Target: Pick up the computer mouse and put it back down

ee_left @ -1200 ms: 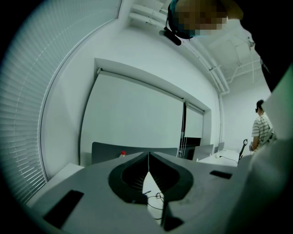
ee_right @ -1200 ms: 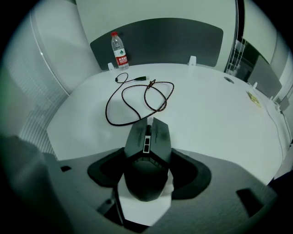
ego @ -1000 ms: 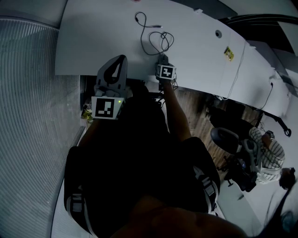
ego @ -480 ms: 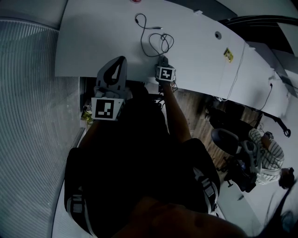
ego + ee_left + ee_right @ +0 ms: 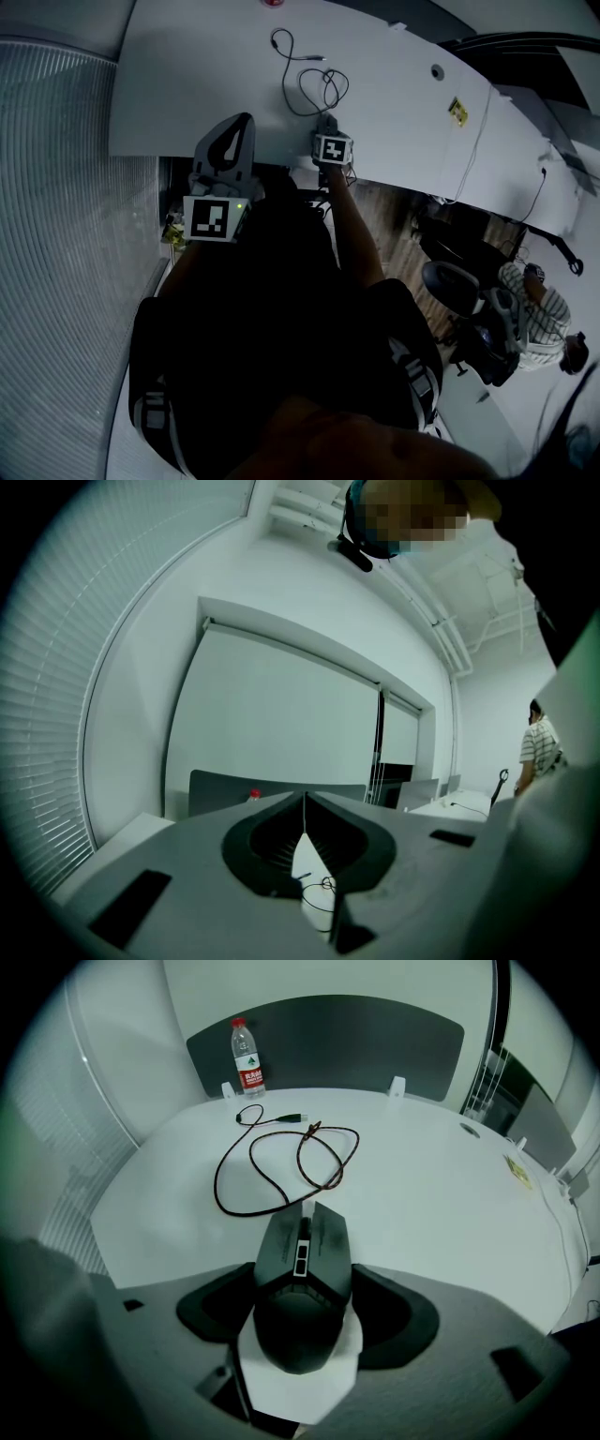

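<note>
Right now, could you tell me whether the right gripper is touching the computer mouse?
Touching. The right gripper view shows the computer mouse wedged between the black pads of the right gripper, both pressing its sides with no gap visible.

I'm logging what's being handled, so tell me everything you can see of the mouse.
The mouse is dark, matte and angular, plastic by its look, with two split buttons and a pale strip down the centre. It points away from the camera, and the right gripper's pads press on its two sides. Its cable runs from the nose in loose loops over the white desk and ends in a plug. Whether it rests on the desk or is lifted cannot be told.
</note>
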The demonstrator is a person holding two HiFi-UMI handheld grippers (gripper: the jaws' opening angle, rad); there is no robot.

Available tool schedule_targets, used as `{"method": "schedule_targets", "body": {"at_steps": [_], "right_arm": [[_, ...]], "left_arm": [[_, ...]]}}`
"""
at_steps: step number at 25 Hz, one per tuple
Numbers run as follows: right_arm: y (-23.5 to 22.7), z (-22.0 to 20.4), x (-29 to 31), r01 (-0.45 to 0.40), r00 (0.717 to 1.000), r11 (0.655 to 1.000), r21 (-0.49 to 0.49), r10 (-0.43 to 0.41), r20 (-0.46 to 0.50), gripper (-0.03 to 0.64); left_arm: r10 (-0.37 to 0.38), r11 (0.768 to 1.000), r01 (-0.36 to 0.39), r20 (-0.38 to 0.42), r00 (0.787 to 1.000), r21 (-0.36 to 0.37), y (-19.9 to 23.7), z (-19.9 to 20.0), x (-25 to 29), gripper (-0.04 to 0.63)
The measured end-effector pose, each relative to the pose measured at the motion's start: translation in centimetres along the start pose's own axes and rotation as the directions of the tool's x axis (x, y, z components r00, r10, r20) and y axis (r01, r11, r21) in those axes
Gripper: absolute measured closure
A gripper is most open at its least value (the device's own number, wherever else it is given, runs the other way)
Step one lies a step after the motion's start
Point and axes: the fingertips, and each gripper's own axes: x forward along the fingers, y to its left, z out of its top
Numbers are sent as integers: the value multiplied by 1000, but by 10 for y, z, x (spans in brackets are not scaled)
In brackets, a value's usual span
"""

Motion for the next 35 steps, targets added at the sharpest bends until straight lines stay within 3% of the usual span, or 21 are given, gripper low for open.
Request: {"method": "schedule_targets", "body": {"at_steps": [19,23,31,35], "right_arm": [[-1,17,-22,9,1000,1000,-2,-8,29,310],[-13,20,-36,57,998,998,-10,-56,38,308],[-14,49,-65,56,989,998,2,-55,139,308],[-2,71,-89,-3,972,1000,20,-2,234,310]], "left_arm": [[-9,1000,9,16,1000,-6,1,5,0,589],[-12,1000,12,28,1000,-5,-2,10,0,589],[-3,1000,5,69,998,-26,2,20,4,589],[-23,1000,23,54,998,-8,-3,16,1,589]]}}
